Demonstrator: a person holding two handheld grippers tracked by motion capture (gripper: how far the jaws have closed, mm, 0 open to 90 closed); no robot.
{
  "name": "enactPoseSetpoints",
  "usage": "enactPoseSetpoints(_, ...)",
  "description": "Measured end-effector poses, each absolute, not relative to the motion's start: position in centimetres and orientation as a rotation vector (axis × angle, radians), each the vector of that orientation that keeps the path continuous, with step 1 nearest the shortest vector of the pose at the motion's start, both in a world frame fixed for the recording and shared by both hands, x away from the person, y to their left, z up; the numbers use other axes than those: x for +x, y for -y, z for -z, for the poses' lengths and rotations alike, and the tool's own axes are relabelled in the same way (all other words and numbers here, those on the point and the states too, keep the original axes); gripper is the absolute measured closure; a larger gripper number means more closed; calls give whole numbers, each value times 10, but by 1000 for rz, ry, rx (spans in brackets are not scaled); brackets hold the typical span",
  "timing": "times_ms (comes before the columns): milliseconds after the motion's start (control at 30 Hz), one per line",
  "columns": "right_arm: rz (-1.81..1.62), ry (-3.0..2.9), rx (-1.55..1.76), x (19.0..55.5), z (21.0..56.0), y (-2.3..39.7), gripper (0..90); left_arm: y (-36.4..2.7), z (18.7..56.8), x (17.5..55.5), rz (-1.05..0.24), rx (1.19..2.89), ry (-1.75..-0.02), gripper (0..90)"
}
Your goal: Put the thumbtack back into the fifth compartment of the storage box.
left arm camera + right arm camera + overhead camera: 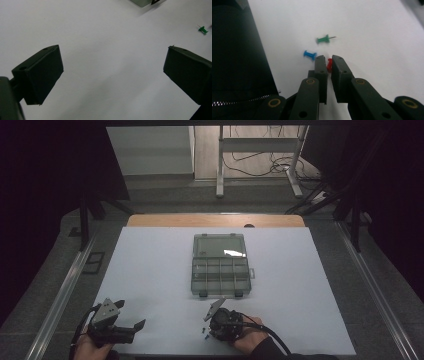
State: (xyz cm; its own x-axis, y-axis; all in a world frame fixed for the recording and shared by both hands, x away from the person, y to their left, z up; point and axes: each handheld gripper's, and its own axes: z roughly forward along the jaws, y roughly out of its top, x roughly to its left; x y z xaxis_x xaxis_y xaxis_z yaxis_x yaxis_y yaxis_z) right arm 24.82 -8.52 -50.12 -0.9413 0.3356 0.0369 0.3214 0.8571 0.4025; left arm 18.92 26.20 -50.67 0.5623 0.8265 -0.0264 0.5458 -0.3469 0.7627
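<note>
While the left gripper (131, 326) rests with jaws spread, well left of the organizer box (220, 264), the right gripper (329, 62) pinches a red pushpin (329, 64). A blue pushpin (310, 54) and a green pushpin (323, 39) lie just beside the red one.

A white sheet covers the table (150, 270), leaving a strip of bare wood (215, 220) at the far edge. Beyond it lies grey floor (165, 195), then a white metal frame (260, 145) with loose cables (280, 167) around its feet. Both sides are dark.

Open sheet (150, 270) all round; organiser box (220, 265) blocks centre.
</note>
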Motion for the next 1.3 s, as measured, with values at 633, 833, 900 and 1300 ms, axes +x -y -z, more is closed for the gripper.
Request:
enactPoseSetpoints(633, -754, -2945, 614, 269, 487, 101, 830, -262, 507, 189, -472, 2041, -1103, 29)
enactPoseSetpoints(833, -784, -2925, 617, 277, 481, 103, 830, -262, 507, 190, -472, 2041, -1104, 29)
enactPoseSetpoints(900, -792, -2918, 626, 280, 480, 104, 830, -262, 507, 190, -471, 2040, -1104, 29)
enactPoseSetpoints(1300, -864, -2886, 630, 293, 470, 103, 829, -262, 507, 190, -471, 2040, -1104, 29)
